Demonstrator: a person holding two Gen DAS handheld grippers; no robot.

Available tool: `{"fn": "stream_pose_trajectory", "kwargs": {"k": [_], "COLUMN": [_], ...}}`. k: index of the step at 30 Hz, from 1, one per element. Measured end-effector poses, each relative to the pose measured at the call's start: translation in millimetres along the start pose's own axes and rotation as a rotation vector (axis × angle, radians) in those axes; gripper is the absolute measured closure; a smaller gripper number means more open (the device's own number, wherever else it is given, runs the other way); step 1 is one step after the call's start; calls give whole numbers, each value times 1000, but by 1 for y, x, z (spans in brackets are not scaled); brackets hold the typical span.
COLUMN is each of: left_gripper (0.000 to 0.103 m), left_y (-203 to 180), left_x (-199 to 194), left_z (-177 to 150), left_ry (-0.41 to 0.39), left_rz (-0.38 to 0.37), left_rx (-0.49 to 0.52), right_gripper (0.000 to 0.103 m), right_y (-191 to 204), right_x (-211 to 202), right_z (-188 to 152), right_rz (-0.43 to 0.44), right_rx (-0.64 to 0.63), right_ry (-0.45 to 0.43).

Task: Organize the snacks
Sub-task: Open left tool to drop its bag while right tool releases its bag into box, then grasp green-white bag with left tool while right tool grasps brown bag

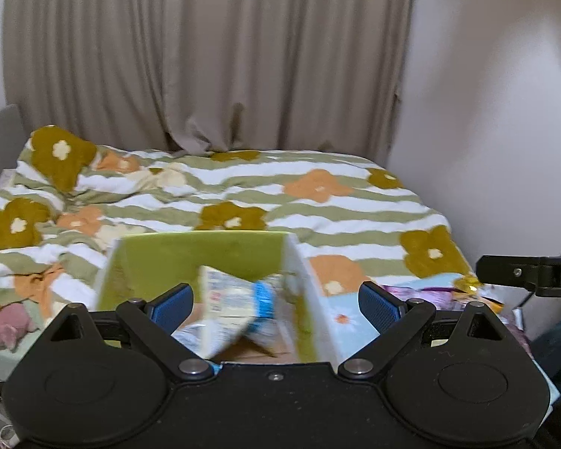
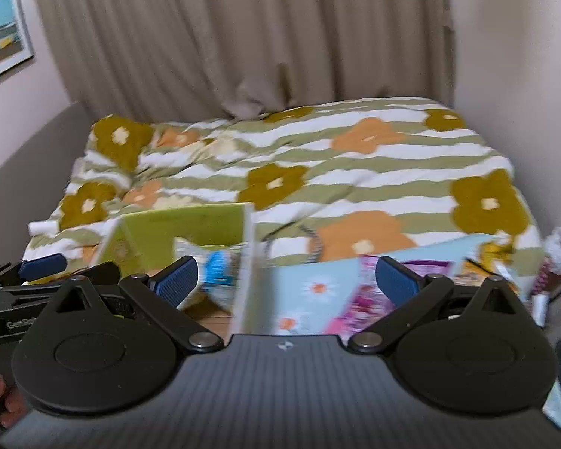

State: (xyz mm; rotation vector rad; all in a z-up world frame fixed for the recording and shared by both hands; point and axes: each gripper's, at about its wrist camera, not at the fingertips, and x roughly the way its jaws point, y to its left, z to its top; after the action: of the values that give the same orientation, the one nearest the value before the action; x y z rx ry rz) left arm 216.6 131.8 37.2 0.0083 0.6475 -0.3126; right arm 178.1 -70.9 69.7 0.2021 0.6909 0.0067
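Observation:
A green-lined cardboard box sits at the foot of the bed. White and blue snack packets lie inside it. My left gripper is open above the box, with the packets between its blue pads but not touched. In the right wrist view the box is at centre left with a blue packet inside. My right gripper is open over the box's right wall. A purple snack bag and a yellow packet lie on a light blue flowered cloth to the right.
A bed with a green-striped flowered duvet fills the middle. Beige curtains hang behind it. A wall stands at the right. A pink cushion lies at the left. My left gripper shows in the right wrist view.

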Motion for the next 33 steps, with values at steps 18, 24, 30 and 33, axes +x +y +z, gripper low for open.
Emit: {"fn": "stream_pose_trajectory", "kwargs": {"k": [18,24,30,33], "left_gripper": [6,6,6,6], "left_y": [-187,-207,-213,-214], "left_x": [97,138,155,163], "left_z": [-29,-46,-55,-60], "left_ry": [238,337,382,401], "left_rz": [-125,-102,-106,-97], "left_rx": [-37,-44,-67,-77], "right_gripper": [0,0,0,0], "right_y": [-215,-252,-270,-274], "right_x": [-17,9,32,43], "right_z": [-51,-68,-81,-84], "right_rz": [-128,-110,-69,-53], "right_rx": [35,44,74,77], "right_ry": [86,125,149,147]}}
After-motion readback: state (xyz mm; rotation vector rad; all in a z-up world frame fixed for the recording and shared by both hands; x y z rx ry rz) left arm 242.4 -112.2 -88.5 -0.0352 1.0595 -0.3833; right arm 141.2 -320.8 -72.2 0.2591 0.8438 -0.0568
